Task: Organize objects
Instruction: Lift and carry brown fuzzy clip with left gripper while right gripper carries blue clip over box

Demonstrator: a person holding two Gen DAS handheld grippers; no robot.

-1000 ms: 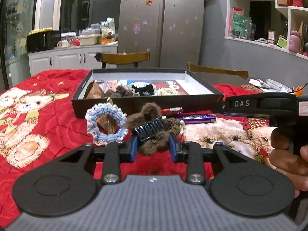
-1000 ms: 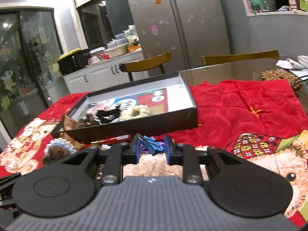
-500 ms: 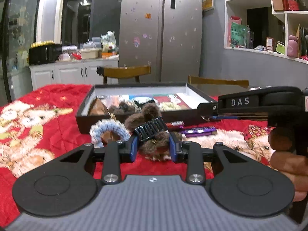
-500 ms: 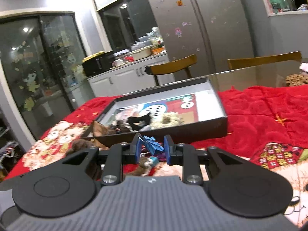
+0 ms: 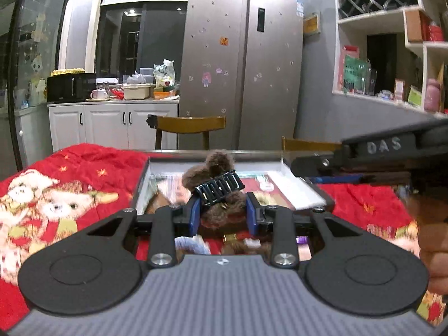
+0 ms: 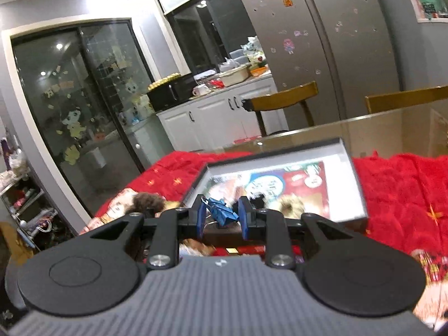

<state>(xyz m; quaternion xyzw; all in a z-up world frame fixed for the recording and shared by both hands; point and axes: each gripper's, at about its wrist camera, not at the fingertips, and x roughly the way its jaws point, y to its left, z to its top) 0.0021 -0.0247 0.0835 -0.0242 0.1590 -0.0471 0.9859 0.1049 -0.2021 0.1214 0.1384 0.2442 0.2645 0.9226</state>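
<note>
Brown furry clip [image 5: 221, 193] clamped in left tool [image 5: 222, 214] — blue clip [image 6: 221, 212] in right tool [image 6: 221, 219], own view only.

Big silver fridge [image 5: 243, 67] at back, stickers on doors, plant on top. White cabinets [image 5: 112, 123] left of it, black microwave [image 5: 71, 86] and mug [image 5: 98, 94] on top. Wooden chair [image 5: 190, 124] in front. Wall shelves [image 5: 392, 56] right, pink bottle on shelf. Dark glass sliding door [image 6: 75, 106] far left.
</note>
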